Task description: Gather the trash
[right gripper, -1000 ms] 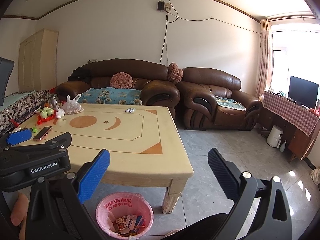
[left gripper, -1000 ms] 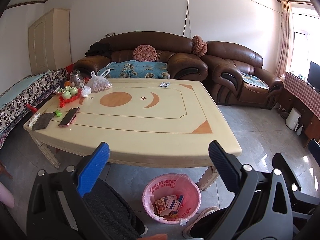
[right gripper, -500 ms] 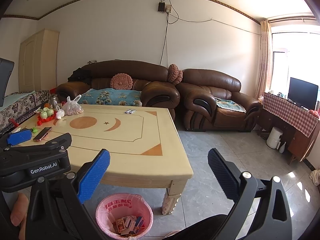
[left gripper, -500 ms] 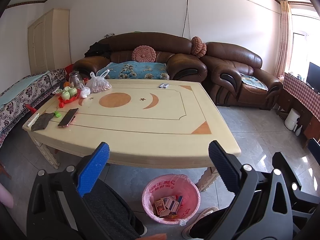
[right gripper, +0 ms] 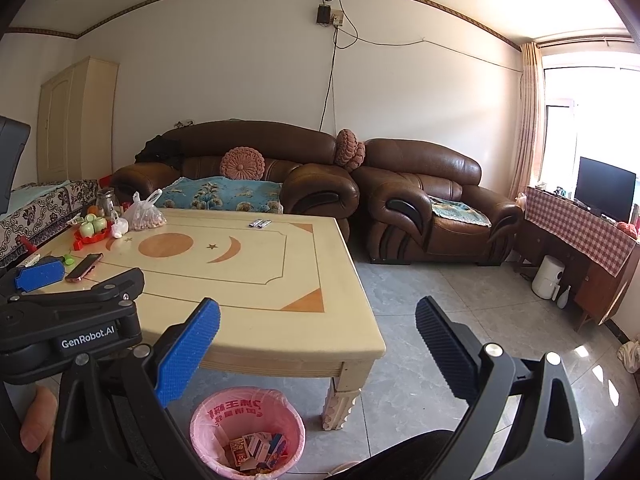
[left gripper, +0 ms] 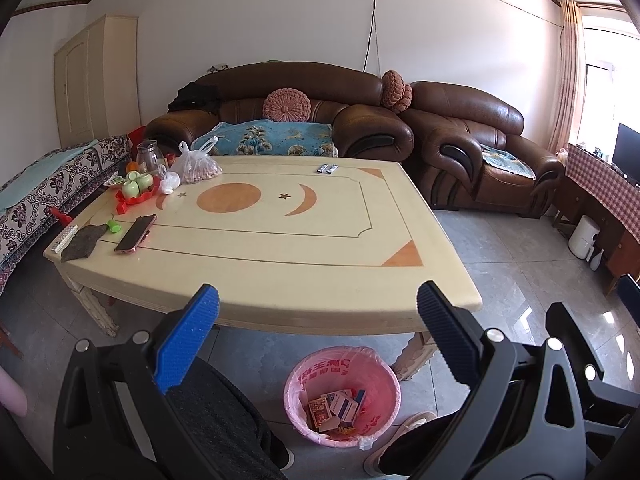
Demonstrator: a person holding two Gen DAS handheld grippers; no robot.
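A pink-lined trash bin (left gripper: 342,402) (right gripper: 247,432) stands on the floor at the near edge of the cream table (left gripper: 280,264) (right gripper: 248,280); small cartons and wrappers lie inside it. My left gripper (left gripper: 318,338) hangs open and empty above the bin, in front of the table edge. My right gripper (right gripper: 318,340) is also open with nothing between its fingers, held over the table's near right corner. The left gripper's body shows at the left of the right wrist view. Two small silver wrappers (left gripper: 327,168) (right gripper: 260,223) lie at the table's far side.
On the table's left end sit a phone (left gripper: 136,233), a grey cloth (left gripper: 82,242), a red tray of green cups (left gripper: 136,190) and a plastic bag (left gripper: 198,166). Brown sofas (left gripper: 320,120) stand behind. Grey tiled floor (right gripper: 460,312) spreads to the right.
Both views have shifted only slightly; the grippers stay open and empty above the bin.
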